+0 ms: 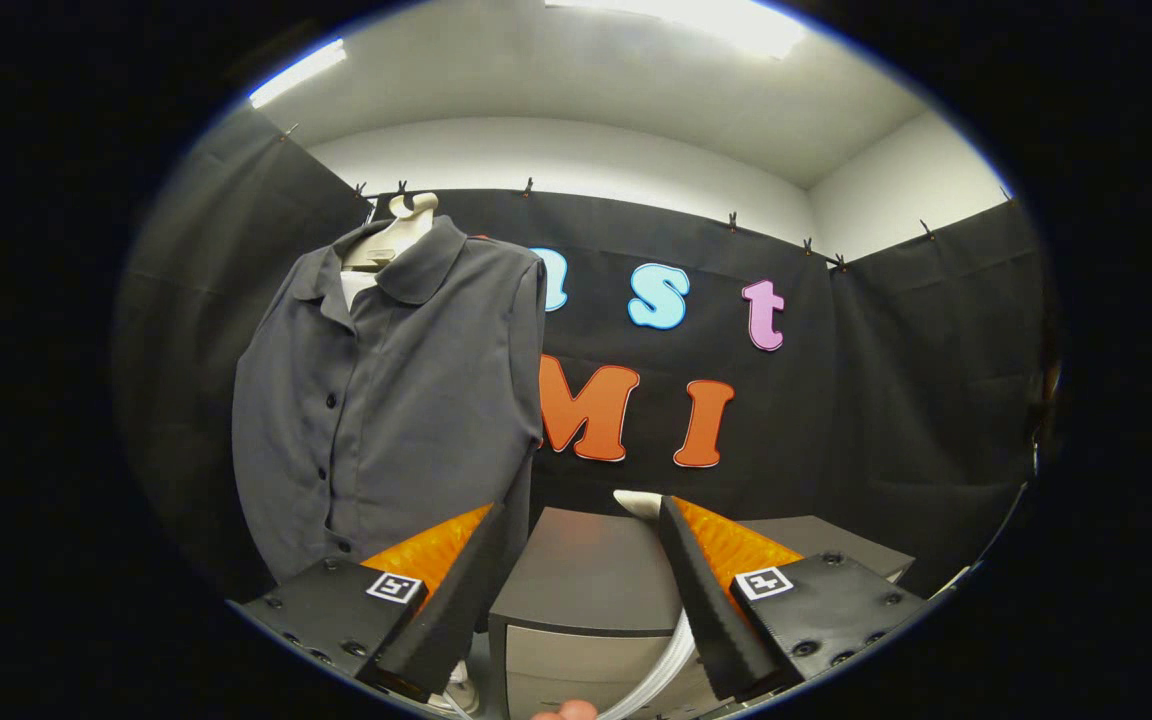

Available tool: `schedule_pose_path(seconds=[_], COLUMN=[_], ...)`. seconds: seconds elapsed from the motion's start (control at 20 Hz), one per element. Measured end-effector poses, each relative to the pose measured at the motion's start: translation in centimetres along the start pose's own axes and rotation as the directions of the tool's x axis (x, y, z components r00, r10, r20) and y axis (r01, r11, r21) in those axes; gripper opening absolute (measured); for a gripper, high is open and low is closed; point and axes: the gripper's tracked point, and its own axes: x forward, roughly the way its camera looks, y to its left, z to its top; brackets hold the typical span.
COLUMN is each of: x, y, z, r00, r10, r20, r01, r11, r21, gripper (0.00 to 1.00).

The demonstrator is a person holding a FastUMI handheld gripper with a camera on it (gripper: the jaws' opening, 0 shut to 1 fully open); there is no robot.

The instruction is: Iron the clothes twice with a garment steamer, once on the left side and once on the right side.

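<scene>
So the booth is draped in black cloth (886, 400) pinned up along the top with little clips, and above that there's a plain white wall and ceiling with a bright light panel (726, 20) overhead plus another strip light off to the side.

Hanging against the cloth is a dark grey shirt (396, 400), collared, buttoned down the front, on a pale mannequin-style hanger (404, 228) whose neck pokes out of the collar. A bit of white shows inside the neckline. The shirt sits up and beyond the left finger, well apart from the gripper, and its hem drops down to right about where that finger's tip is in the view.

The gripper (581, 520) is down low with its fingers spread wide, nothing between them, not pressing on anything. Each finger body carries a small square marker tag.

Straight ahead through the gap between the fingers there's a grey boxy unit (586, 590) with a dark flat top and a lighter front panel. A white ribbed hose (661, 665) curves down along its front, just by the right finger. Right at the tip of the right finger, a small off-white rounded thing (639, 502) peeks up on the far side of the unit; can't tell for sure what it is, most of it's hidden. A fingertip (564, 711) of the person shows at the very bottom, below the unit.
</scene>
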Motion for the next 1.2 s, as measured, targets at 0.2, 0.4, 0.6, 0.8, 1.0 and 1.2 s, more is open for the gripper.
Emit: schedule_pose_path(seconds=[0.2,0.4,0.6,0.8,1.0,1.2], x=[-0.1,0.3,1.1,4.5,11.5,17.9], y=[-1.3,-2.0,-4.3,-8.6,-12.1,-16.3], z=[0.4,0.5,2.5,4.2,4.1,-0.4], r00=[0.999,0.999,0.995,0.978,0.966,0.910], r10=[-0.022,-0.045,-0.097,-0.209,-0.241,-0.263], r20=[0.029,0.021,0.032,-0.004,-0.097,-0.320], r01=[0.023,0.046,0.097,0.209,0.245,0.291], r11=[1.000,0.999,0.995,0.978,0.969,0.956], r21=[-0.010,-0.017,0.013,0.009,0.031,0.041], gripper=[0.98,0.98,0.97,0.97,0.98,0.98])
